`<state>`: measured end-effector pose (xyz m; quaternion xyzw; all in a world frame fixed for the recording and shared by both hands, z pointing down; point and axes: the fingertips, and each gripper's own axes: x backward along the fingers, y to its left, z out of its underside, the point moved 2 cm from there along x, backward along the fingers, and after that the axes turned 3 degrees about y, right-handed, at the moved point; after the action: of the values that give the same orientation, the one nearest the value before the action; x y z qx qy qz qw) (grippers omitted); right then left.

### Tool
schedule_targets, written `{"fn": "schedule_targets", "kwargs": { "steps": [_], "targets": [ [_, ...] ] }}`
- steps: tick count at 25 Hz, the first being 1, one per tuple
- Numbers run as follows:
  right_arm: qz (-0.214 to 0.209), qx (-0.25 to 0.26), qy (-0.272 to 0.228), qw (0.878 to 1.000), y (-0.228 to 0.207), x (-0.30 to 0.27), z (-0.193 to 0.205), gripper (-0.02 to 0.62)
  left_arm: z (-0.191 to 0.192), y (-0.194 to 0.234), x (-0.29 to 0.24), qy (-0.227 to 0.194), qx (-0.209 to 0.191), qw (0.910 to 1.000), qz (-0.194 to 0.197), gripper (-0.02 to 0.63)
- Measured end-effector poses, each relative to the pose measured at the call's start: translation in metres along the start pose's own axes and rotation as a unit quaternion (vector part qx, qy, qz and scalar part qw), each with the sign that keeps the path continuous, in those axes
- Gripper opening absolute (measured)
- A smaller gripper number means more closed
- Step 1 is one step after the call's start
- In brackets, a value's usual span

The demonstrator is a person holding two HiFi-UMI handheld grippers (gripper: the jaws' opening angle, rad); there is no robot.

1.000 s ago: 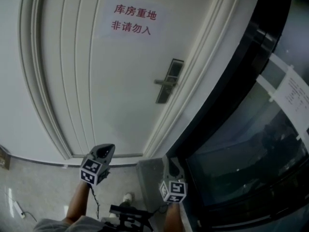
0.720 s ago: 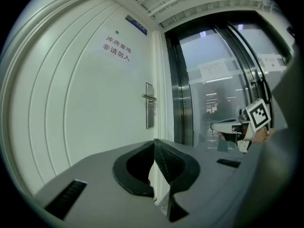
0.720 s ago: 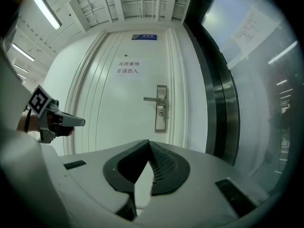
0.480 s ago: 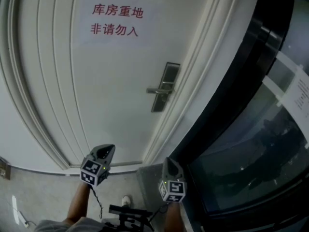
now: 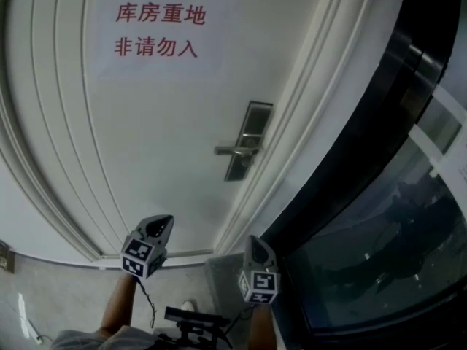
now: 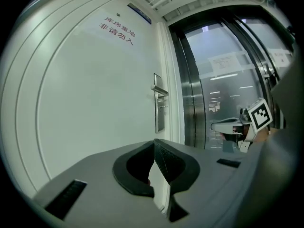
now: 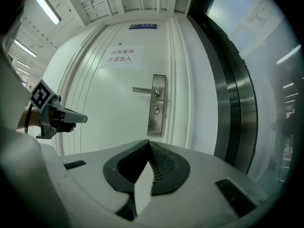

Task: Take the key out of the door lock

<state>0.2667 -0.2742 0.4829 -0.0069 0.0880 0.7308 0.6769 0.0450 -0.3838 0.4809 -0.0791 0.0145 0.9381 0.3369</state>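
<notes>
My jaws are matt grey plastic; the white panelled door [image 5: 160, 137] looks smooth and painted, its rectangular lock plate [image 5: 255, 119] brushed silver metal.

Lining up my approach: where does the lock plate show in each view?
Head view: lock plate just right of centre.
Left gripper view: lock plate at centre, seen nearly edge-on.
Right gripper view: lock plate at centre, facing the camera.
Shared landmark: red-lettered sign, up-left of it.

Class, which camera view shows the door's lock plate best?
The right gripper view: the lock plate faces the camera squarely, with its handle clear. The left gripper view shows it nearly edge-on; the head view shows it small and slanted.
</notes>
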Motion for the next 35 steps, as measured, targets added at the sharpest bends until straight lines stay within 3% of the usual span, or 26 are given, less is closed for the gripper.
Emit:
{"fn": "schedule_targets", "kwargs": {
  "steps": [13,24,28,35],
  "targets": [
    [-0.022,0.029,-0.02,0.999,-0.019,-0.072,-0.025,0.012,-0.014,0.032,-0.041,-0.005,0.0,0.9994,-0.033,0.005],
    [-0.02,0.16,-0.054,0.986,-0.017,-0.109,-0.063,0.012,-0.013,0.048,-0.052,-0.007,0.007,0.9986,-0.051,0.005],
    [-0.006,0.232,-0.057,0.971,-0.021,-0.121,-0.07,0.012,-0.014,0.053,-0.052,-0.009,0.01,0.9983,-0.056,0.005],
    [0.028,0.372,-0.059,0.926,-0.021,-0.136,-0.095,0.014,-0.014,0.06,-0.051,-0.01,0.014,0.9977,-0.065,0.005]
  ]
}}
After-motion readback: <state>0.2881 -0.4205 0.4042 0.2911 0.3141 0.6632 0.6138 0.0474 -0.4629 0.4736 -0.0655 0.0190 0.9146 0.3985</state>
